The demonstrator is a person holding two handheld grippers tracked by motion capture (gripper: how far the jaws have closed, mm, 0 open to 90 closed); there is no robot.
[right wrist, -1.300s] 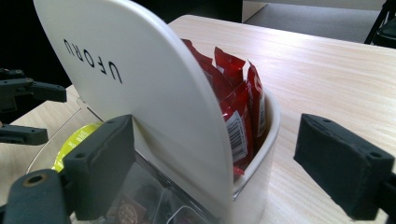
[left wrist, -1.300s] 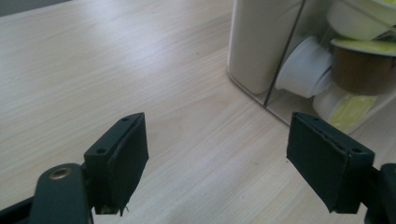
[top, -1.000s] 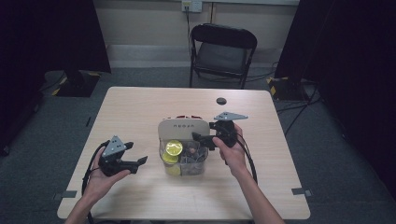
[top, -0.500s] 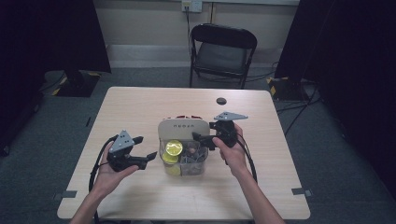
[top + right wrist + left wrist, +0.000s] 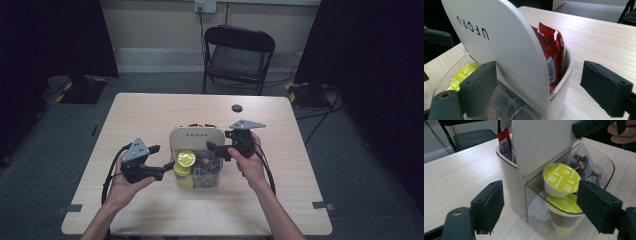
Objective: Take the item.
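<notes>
The left gripper (image 5: pixel 167 167) has its jaws apart with nothing between the pads; they have just been closing a little. Just ahead of them stands the organizer (image 5: pixel 196 136), a cream holder with a clear front bin (image 5: pixel 607 166). In the left gripper view the yellow-lidded capsule (image 5: pixel 561 178) sits at the top of that bin, close to the right-hand jaw, with a second capsule (image 5: pixel 565 206) under it and dark tea bags (image 5: pixel 584 165) behind. The left hand (image 5: pixel 122 185) holds its gripper roughly level, pointing toward the bin's left side.

The right gripper (image 5: pixel 215 147) is also open, jaws straddling the organizer's cream back panel without pressing on it. Red sachets (image 5: pixel 551 50) stand in the rear compartment between its jaws. The right hand (image 5: pixel 250 162) holds it from the organizer's right side, angled inward over the table (image 5: pixel 150 115).
</notes>
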